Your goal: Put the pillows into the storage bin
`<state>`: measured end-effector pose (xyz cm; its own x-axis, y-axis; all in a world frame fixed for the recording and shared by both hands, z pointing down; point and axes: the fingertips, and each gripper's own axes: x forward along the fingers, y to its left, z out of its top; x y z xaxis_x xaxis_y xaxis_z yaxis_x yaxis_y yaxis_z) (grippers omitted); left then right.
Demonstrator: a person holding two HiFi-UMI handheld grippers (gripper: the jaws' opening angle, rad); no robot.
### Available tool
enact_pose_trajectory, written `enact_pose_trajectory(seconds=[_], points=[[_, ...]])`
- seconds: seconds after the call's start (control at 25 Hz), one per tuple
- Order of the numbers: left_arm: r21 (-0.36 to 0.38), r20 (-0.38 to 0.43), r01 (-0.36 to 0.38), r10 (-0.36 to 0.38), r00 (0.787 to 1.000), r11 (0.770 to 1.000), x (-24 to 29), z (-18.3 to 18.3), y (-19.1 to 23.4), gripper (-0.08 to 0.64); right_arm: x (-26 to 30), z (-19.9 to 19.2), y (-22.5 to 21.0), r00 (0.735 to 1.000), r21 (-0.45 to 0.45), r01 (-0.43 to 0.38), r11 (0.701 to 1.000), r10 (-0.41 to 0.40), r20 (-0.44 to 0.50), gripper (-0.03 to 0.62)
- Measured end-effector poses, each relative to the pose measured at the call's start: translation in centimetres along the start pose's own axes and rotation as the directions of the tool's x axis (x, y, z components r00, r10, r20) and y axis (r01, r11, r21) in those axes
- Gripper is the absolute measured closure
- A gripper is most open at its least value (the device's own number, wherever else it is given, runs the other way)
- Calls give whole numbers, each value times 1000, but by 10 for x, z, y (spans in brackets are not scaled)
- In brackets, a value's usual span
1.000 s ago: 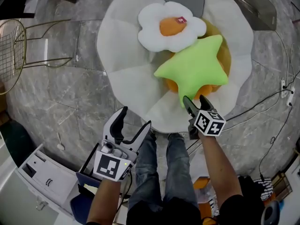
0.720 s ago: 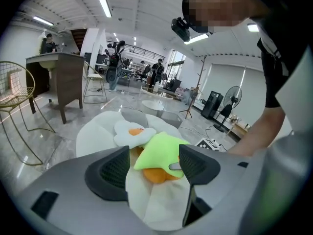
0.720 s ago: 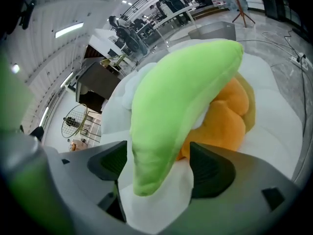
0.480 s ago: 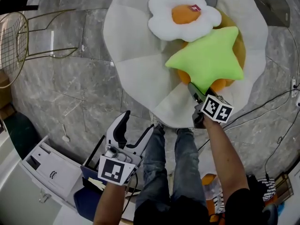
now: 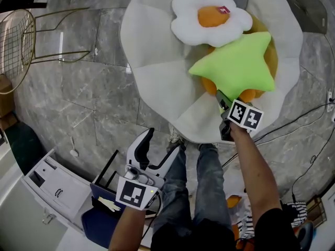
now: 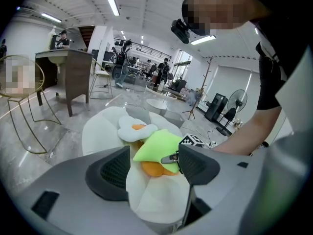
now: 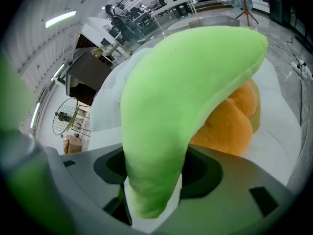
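Head view: we see the green star pillow [image 5: 238, 67] lying on an orange pillow [image 5: 249, 94], with the fried-egg pillow [image 5: 212, 21] just beyond it. All three sit on a big white petal-shaped cushion [image 5: 157, 61] on the grey marble floor [image 5: 78, 98]. The right claw [image 5: 222, 99] is at the star's near point. The left claw [image 5: 163, 140] hovers over the floor by the person's jeans, well apart from the pillows. A gold wire chair [image 5: 18, 43] stands far left.

Left gripper view: we see the left claw [image 6: 154, 163] released, jaws wide apart. Only the distant pillows show through the gap.

Right gripper view: we see the right claw [image 7: 154, 175] grasping the star's point. Its jaws have just been closing, and the green tip fills the gap against both pads. The orange pillow [image 7: 230, 126] lies behind.
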<state>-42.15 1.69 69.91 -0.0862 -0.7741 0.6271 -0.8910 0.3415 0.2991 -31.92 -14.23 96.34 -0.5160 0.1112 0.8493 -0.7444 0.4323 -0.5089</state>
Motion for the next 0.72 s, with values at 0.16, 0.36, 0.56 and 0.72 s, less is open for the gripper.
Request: enact_pose_trajectory(seconds=[0.16,0.36,0.56,0.72], points=[[0,-4,7,-7,1000,1000,-2,-3,-3,239,-16,12,2,998,12,-43,999,42,44,353],[-3,2,21,-21,1000,1000,2,1,-8,239,-51,27,7,985,36,-134,990,129,115,382],[13,-7,81,-81,997,997,4,10,-23,239,-102,21,17,971,60,-210,976,200,133,388],[44,-34,133,-132,991,990,5,15,-38,239,-151,5,23,964,124,-239,963,220,152,387]])
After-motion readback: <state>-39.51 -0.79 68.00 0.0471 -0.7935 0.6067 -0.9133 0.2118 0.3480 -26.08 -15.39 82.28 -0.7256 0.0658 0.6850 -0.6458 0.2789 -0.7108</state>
